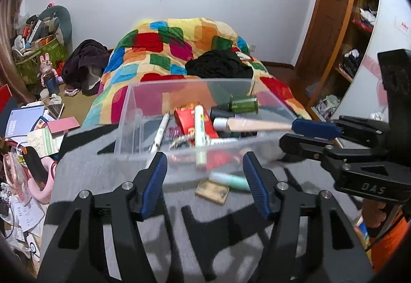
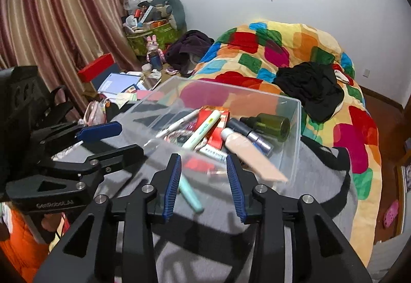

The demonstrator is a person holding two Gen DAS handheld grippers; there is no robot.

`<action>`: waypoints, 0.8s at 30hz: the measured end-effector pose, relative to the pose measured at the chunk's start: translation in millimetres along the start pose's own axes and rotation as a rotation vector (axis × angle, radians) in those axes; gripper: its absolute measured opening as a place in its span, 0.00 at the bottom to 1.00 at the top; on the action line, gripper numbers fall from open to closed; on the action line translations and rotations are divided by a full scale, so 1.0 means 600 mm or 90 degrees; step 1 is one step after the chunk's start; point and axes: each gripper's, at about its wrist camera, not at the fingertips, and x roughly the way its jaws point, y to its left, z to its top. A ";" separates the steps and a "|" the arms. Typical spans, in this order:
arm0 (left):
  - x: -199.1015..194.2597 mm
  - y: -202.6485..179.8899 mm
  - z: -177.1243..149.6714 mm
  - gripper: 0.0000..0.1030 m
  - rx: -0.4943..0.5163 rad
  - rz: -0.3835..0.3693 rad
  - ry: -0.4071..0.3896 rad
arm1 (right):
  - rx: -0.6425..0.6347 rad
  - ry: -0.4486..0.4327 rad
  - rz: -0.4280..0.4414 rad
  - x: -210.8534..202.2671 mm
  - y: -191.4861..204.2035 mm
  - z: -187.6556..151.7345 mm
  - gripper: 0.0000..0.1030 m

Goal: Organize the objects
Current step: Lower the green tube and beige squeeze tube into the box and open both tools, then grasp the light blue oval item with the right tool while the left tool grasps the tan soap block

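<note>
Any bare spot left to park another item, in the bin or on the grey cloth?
The clear bin is crowded on its right side; its left part shows bare floor. The grey cloth is free left of the mint tube and the small tan card.

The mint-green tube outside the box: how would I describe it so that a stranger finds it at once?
Start at the clear plastic box on the grey cloth in front of the colourful quilt. Just before the box's near wall lies the mint-green tube, beside a small tan card. These two alone lie outside the box, and only the tube is round and pale green.
</note>
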 end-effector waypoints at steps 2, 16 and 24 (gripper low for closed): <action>0.004 0.002 -0.012 0.61 0.003 0.001 0.012 | -0.008 0.003 0.001 -0.001 0.006 -0.013 0.34; 0.038 0.028 -0.073 0.65 -0.014 0.016 0.086 | -0.006 0.108 0.018 0.101 0.010 -0.068 0.35; 0.051 0.024 -0.085 0.65 -0.007 0.016 0.109 | -0.007 0.129 0.017 0.133 0.011 -0.075 0.22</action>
